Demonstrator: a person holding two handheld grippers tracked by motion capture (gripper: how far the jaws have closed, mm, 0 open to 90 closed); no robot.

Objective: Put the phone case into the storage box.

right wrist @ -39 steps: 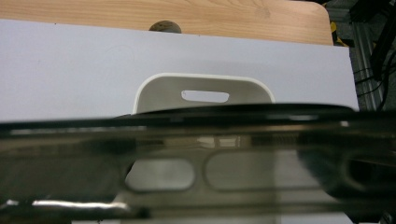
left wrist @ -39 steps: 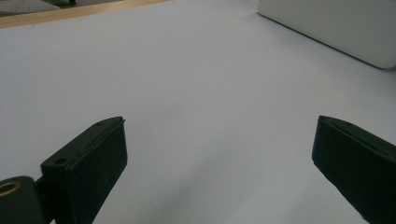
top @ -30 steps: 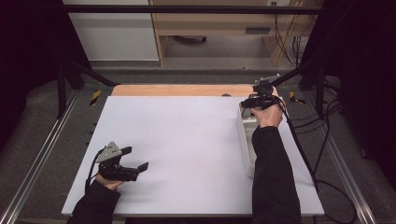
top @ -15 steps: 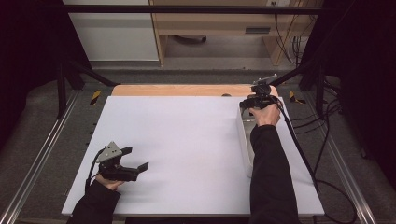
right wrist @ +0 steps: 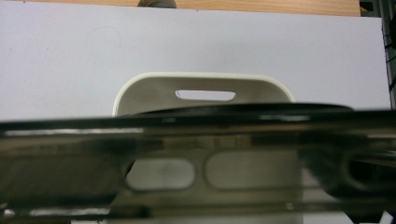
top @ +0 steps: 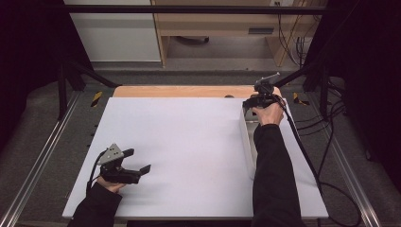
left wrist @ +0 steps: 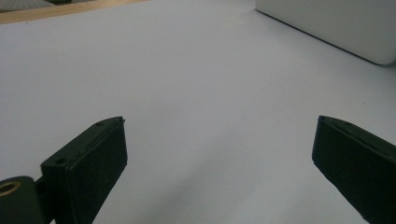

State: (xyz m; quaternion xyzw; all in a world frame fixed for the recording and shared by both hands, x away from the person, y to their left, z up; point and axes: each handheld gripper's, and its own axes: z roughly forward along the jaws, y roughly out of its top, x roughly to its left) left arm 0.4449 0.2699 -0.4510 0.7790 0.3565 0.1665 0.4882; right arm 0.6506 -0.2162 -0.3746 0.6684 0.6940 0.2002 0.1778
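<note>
Table (top: 189,142): white surface, wooden strip along the far edge. One long white tray (top: 248,142) lies near its right edge.

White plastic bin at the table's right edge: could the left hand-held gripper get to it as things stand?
Probably yes. The left hand-held gripper rests open at the near left, and bare white tabletop lies between it and the white plastic bin; nothing blocks the way, though it is a long reach across.

High view looking down over white table (top: 189,151), gripper views low, close, sharing its white tray (left wrist: 336,23).
</note>
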